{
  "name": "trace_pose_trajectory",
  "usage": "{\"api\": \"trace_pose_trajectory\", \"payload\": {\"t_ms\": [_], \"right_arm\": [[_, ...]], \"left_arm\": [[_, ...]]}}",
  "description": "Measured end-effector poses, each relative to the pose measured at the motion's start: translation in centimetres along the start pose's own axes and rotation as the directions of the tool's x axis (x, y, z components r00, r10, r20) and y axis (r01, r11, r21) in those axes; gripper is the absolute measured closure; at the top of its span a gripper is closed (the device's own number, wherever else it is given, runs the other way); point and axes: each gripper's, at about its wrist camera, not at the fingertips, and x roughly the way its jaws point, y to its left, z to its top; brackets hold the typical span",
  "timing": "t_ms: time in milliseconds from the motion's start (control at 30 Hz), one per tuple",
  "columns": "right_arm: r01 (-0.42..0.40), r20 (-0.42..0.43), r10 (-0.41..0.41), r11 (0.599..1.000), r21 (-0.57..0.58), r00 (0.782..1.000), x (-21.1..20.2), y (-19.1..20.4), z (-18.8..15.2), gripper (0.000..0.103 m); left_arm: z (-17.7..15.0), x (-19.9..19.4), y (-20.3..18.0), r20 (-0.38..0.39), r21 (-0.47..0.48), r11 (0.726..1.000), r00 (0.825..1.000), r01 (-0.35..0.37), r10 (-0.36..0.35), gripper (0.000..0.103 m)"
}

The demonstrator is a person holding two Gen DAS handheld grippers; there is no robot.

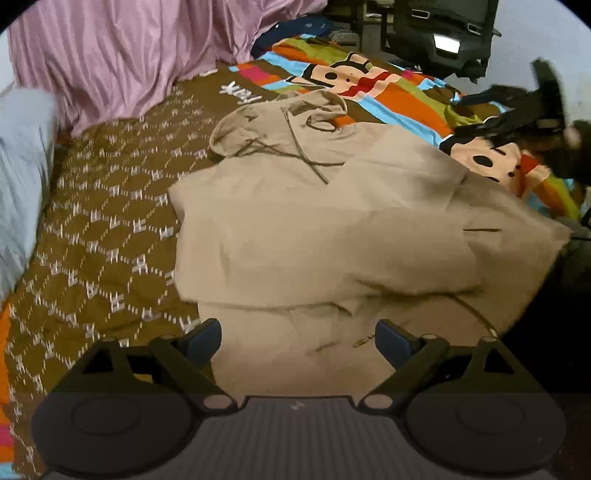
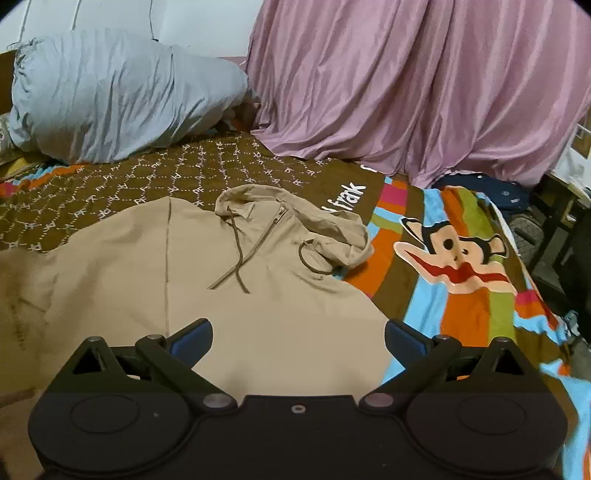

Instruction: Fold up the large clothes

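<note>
- The left gripper (image 1: 298, 338) has its two blue-padded fingers (image 1: 201, 341) spread wide apart with nothing between them, above the lower hem part of the beige cotton hooded sweatshirt (image 1: 325, 236).
- The right gripper (image 2: 298, 338) likewise has its blue-padded fingers (image 2: 404, 338) wide apart and grips nothing; it hangs over the sweatshirt's body near its right edge. In the left wrist view it appears blurred above the bed's far right side (image 1: 532, 110).
- The sweatshirt lies front up across the middle of the bed, with fabric folded over its body in layers; its hood (image 2: 306, 218) points toward the pink drape, and the dark drawstrings (image 2: 236, 254) and the short neck zip (image 2: 271, 230) lie across the chest.
- Beneath it is a brown bedspread with a white lattice print and a bright striped cartoon monkey panel (image 2: 454, 266).
- At the head end sits a pale blue crumpled pillow (image 2: 114, 99).
- A pink satin cloth (image 2: 424, 85) drapes down along the bed's far edge.
- A black office chair (image 1: 447, 33) stands beyond the bed's far corner.
</note>
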Motion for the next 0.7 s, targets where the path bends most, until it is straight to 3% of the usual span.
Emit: {"api": "trace_pose_trajectory", "payload": {"t_ms": [100, 233, 367, 567, 700], "right_arm": [[0.003, 0.009, -0.004, 1.000, 0.011, 1.000, 2.9, -0.2, 0.2, 0.003], [0.040, 0.019, -0.041, 0.998, 0.053, 0.999, 6.8, -1.3, 0.8, 0.003], [0.090, 0.002, -0.091, 0.993, 0.077, 0.996, 11.4, -3.4, 2.2, 0.007], [0.160, -0.014, -0.160, 0.976, 0.145, 0.987, 20.0, -7.7, 5.4, 0.029], [0.158, -0.024, -0.156, 0.971, 0.177, 0.987, 25.7, -9.6, 6.8, 0.038]], "left_arm": [[0.5, -0.9, 1.8, 0.035, -0.068, 0.997, 0.999, -0.036, 0.038, 0.003], [3.7, 1.7, 4.4, 0.115, -0.177, 0.972, 0.978, -0.152, 0.174, 0.001], [10.1, 9.0, 7.0, 0.144, -0.209, 0.936, 0.937, -0.285, 0.318, 0.005], [20.7, 22.0, 10.4, 0.182, -0.165, 0.917, 0.903, -0.363, 0.390, 0.016], [25.0, 28.6, 10.9, 0.211, -0.077, 0.896, 0.872, -0.437, 0.443, 0.020]]}}
